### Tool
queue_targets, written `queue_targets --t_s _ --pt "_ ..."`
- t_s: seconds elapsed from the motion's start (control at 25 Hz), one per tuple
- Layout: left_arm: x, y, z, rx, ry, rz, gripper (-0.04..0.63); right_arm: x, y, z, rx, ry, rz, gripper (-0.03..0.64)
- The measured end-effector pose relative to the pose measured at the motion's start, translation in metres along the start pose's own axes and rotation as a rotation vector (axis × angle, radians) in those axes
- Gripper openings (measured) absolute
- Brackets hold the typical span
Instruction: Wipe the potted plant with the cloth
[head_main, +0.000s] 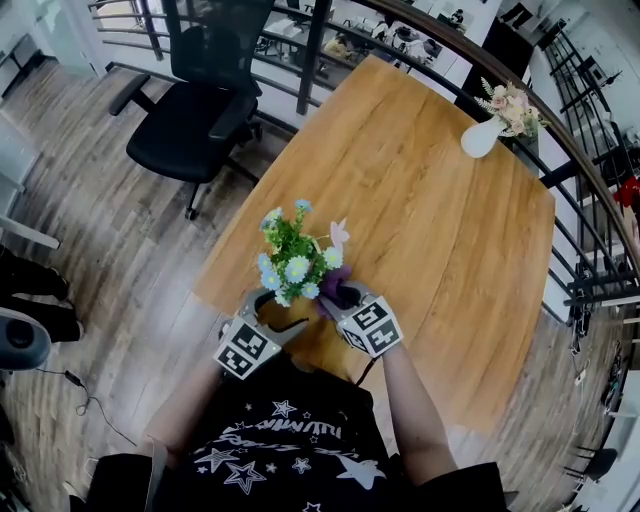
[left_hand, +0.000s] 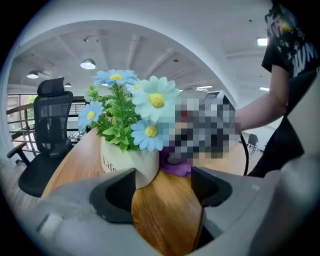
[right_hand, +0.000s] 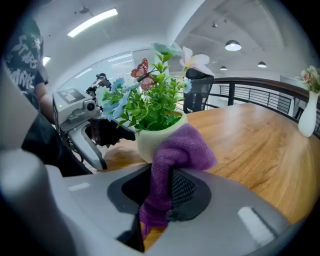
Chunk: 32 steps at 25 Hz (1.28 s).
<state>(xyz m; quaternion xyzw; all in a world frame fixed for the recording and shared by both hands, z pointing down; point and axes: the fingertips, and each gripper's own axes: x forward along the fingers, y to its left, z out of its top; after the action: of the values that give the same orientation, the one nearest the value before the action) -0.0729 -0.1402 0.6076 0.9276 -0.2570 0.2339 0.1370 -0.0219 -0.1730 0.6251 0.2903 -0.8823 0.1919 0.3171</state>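
Observation:
The potted plant (head_main: 293, 262), blue and white daisies in a cream pot (left_hand: 125, 160), stands near the front edge of the wooden table (head_main: 430, 200). My left gripper (head_main: 268, 325) is open at the pot's near left side; in the left gripper view (left_hand: 162, 192) the pot's base sits against the left jaw, with bare wood across the rest of the gap. My right gripper (head_main: 345, 300) is shut on a purple cloth (right_hand: 172, 155), whose bunched top presses against the pot (right_hand: 150, 142) on its right side. The cloth (left_hand: 177, 166) also shows behind the pot.
A white vase of pale flowers (head_main: 485, 132) stands at the table's far right corner. A black office chair (head_main: 195, 110) is on the wood floor to the left. A metal railing (head_main: 590, 200) runs behind and right of the table. The table's near edge lies just under the grippers.

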Motion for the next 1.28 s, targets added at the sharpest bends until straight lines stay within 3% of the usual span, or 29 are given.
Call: queue_targets --t_s 0.16,0.44,0.72,0.92,1.28 --pt "0.000 0.003 -0.001 0.011 -0.007 -0.034 0.356 0.000 -0.003 -0.001 0.005 0.006 -0.012 0.086" --pt "-0.019 0.057 -0.004 0.051 0.012 0.033 0.356 -0.001 -0.003 0.000 0.015 0.006 -0.026 0.086" --pt "-0.007 0.074 0.007 0.191 0.003 -0.105 0.380 0.001 -0.004 -0.003 0.010 0.021 -0.035 0.086" --pt "0.002 0.087 0.011 0.280 0.050 -0.190 0.382 0.001 -0.005 -0.002 0.003 0.027 -0.037 0.086" --pt "0.011 0.085 0.011 0.317 0.101 -0.326 0.380 0.003 -0.005 -0.004 -0.010 0.039 -0.049 0.086"
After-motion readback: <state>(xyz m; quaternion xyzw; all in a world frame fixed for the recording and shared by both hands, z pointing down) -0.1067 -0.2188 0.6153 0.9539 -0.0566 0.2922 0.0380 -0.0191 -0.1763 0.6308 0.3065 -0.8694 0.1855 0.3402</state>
